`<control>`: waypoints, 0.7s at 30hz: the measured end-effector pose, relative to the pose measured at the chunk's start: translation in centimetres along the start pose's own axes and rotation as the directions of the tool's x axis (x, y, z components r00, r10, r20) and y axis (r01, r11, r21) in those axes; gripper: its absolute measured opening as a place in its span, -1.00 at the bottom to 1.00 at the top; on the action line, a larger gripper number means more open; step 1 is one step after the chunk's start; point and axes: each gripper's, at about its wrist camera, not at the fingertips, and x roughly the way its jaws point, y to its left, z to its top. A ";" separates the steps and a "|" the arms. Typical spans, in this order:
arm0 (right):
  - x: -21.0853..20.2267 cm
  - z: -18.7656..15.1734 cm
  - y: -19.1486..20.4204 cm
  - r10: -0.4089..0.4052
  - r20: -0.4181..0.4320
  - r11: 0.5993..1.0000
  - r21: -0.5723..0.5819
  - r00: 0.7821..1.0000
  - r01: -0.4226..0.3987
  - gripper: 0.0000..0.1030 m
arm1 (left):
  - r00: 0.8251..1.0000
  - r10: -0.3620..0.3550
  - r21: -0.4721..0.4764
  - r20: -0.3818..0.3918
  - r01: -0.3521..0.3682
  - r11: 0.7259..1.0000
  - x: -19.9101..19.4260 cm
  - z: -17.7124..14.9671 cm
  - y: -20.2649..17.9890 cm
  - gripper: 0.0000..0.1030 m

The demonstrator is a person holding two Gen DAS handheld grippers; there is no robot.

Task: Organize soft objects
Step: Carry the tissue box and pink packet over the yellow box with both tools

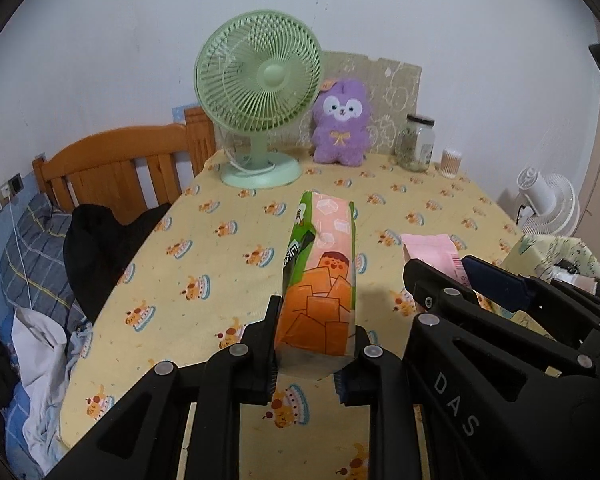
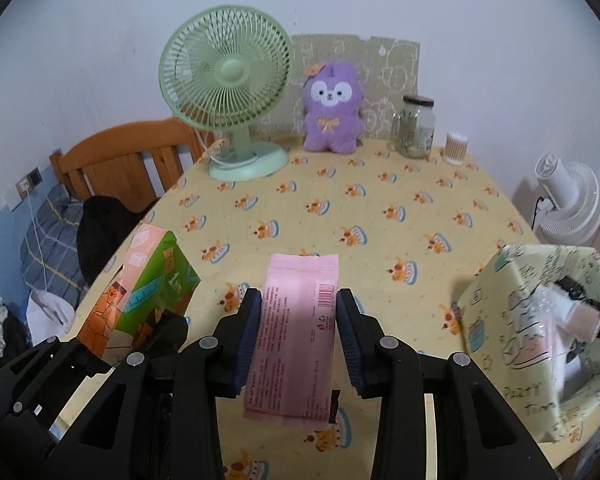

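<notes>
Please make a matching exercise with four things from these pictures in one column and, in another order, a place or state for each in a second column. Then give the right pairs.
Things:
1. green and orange tissue pack
2. pink packet
3. purple plush toy
4. glass jar

Places or states:
A. stands at the back of the table, right of the green fan
B. clamped in the right gripper
C. beside the small tub of cotton swabs
D. clamped in the left gripper

Pairs: 1-D, 2-B, 3-A, 4-C

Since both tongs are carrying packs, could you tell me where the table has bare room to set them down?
The middle of the tablecloth is free, between the green fan, purple plush and glass jar behind and the patterned bag at right. The back edge is crowded.
</notes>
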 end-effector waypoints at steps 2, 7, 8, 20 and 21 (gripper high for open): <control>-0.7 0.2 -0.1 0.001 0.015 1.000 0.001 1.000 -0.001 -0.20 | 1.000 0.001 0.004 0.015 -0.001 1.000 -0.6 0.3 -0.2 -0.61; -2.6 0.7 -0.5 0.004 0.055 1.000 0.001 0.998 -0.004 -0.20 | 0.999 0.002 0.010 0.054 -0.003 1.000 -2.1 1.0 -0.7 -0.61; -2.9 0.8 -0.5 0.004 0.062 1.000 0.000 0.998 -0.004 -0.20 | 0.998 0.003 0.010 0.061 -0.004 1.000 -2.4 1.1 -0.8 -0.61; -6.3 2.2 -1.1 0.016 0.135 1.000 -0.007 0.991 -0.016 -0.20 | 0.991 0.015 0.012 0.136 -0.017 1.000 -5.3 2.3 -1.6 -0.61; -6.5 2.3 -1.1 0.018 0.141 1.000 -0.007 0.990 -0.017 -0.20 | 0.990 0.016 0.012 0.140 -0.017 1.000 -5.4 2.4 -1.6 -0.61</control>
